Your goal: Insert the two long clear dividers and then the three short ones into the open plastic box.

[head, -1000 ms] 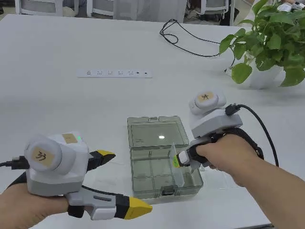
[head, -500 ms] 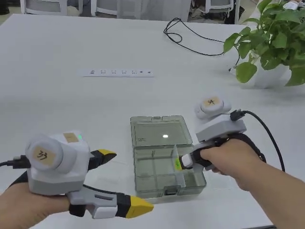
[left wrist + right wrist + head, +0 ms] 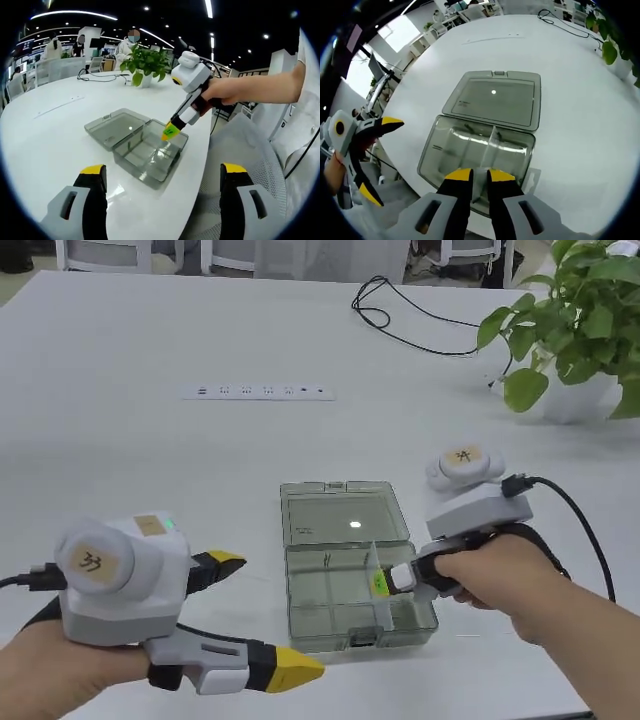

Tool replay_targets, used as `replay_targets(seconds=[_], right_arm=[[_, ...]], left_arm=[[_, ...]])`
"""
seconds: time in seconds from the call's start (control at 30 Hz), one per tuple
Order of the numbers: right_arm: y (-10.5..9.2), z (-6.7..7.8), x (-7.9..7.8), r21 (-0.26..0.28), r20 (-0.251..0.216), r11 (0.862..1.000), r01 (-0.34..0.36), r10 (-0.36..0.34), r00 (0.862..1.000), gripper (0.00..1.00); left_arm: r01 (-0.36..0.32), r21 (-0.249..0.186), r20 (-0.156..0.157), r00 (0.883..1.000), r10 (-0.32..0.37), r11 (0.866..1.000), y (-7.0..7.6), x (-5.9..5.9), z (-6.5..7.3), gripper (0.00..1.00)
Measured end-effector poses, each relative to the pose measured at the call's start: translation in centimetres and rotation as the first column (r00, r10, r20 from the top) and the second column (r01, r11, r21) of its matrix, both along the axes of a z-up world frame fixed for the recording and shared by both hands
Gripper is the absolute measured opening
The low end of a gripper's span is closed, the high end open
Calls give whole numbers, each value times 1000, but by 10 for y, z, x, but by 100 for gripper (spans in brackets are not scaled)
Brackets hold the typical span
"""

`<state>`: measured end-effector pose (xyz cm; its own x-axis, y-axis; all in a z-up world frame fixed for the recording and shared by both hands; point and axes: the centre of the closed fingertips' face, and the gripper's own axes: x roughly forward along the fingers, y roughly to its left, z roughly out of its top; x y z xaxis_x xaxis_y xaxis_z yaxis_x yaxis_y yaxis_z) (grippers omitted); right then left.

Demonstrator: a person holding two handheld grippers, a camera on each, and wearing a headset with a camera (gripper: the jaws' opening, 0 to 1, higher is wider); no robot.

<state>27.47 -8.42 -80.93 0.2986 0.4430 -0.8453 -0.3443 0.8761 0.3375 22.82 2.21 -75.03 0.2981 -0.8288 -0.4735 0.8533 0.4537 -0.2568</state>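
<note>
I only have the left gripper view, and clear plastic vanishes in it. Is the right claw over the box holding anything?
Observer: Yes. The right gripper view shows the right claw pinched on a clear divider standing upright inside the box.
Operator: Which way does that piece run?
Observer: From the wall on the lid side toward the claw. It crosses what looks like a second divider set along the box's length.

Wide desk point(image 3: 120, 470) room left of the box point(image 3: 325, 630); power strip point(image 3: 260, 392), cable point(image 3: 356, 305) and plant point(image 3: 580, 320) stand well back; right gripper point(image 3: 380, 583) crowds its right side.
</note>
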Motion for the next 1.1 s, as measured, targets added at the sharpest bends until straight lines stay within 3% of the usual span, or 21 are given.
replay_targets(seconds=[0.37,0.73,0.83,0.93,1.1], right_arm=[[-1,19,4,55,78,996,-68,64,995,22],[-6,35,3,85,166,979,-183,167,972,33],[-6,41,2,91,196,973,-210,189,962,36],[-3,46,-3,80,234,955,-284,259,937,41],[0,55,-10,92,271,936,-341,306,913,48]], left_arm=[[-29,12,1,1000,29,999,2,0,2,96],[-75,26,3,997,75,997,4,4,6,95],[-89,30,3,996,89,996,5,5,7,95],[-101,31,4,995,100,994,5,6,8,94],[-119,29,8,993,119,992,5,8,11,94]])
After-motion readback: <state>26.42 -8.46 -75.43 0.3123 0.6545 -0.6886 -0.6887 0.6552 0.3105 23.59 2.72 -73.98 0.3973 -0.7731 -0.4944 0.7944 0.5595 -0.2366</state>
